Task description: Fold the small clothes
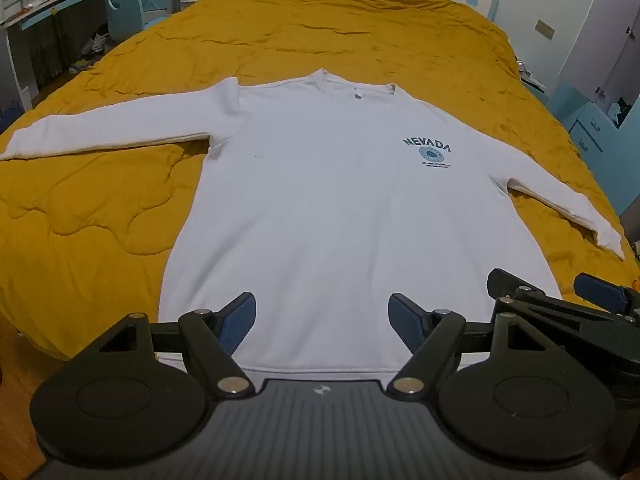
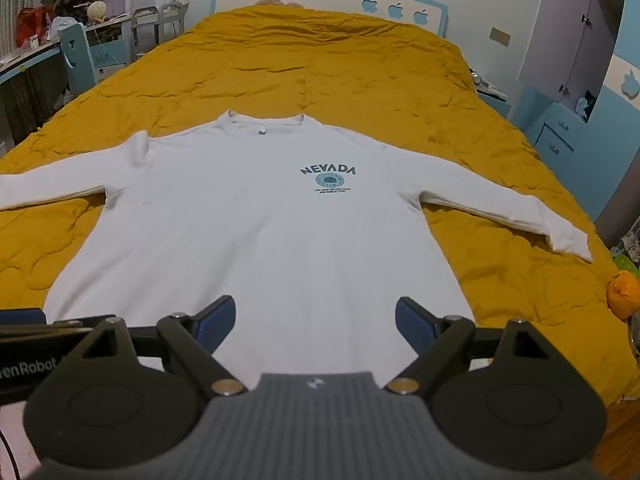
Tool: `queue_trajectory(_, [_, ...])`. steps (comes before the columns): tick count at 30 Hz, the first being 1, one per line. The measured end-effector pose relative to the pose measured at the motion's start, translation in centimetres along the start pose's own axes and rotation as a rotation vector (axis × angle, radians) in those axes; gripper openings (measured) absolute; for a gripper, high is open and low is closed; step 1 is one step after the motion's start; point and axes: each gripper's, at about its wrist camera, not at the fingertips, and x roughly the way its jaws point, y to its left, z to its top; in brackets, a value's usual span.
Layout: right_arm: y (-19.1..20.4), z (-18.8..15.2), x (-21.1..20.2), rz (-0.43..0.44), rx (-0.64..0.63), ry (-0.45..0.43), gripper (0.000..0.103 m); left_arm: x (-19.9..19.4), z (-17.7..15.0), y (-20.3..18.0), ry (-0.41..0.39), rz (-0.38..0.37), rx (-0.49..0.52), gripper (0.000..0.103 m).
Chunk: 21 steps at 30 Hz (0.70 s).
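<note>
A white long-sleeved sweatshirt (image 1: 332, 208) with a blue NEVADA print lies flat, face up, on a mustard quilt, both sleeves spread out sideways; it also shows in the right wrist view (image 2: 256, 232). My left gripper (image 1: 322, 320) is open and empty, hovering above the sweatshirt's hem. My right gripper (image 2: 314, 326) is open and empty, also above the hem, to the right of the left one; it appears in the left wrist view (image 1: 556, 288).
The mustard quilt (image 1: 340, 36) covers a wide bed (image 2: 328, 64). A headboard with apple shapes (image 2: 396, 8) stands at the far end. A blue chair and desk (image 1: 120, 4) are at the left, blue drawers (image 2: 560, 136) at the right. An orange object (image 2: 622, 294) sits by the bed's right edge.
</note>
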Motion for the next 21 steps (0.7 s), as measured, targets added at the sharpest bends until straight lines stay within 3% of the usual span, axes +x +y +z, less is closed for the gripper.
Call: queue_trajectory(21, [0.50,-0.01,0.03,-0.020,-0.007,0.005,0.083,0.21,0.00,-0.54,0.013,0.000,0.003,0.088])
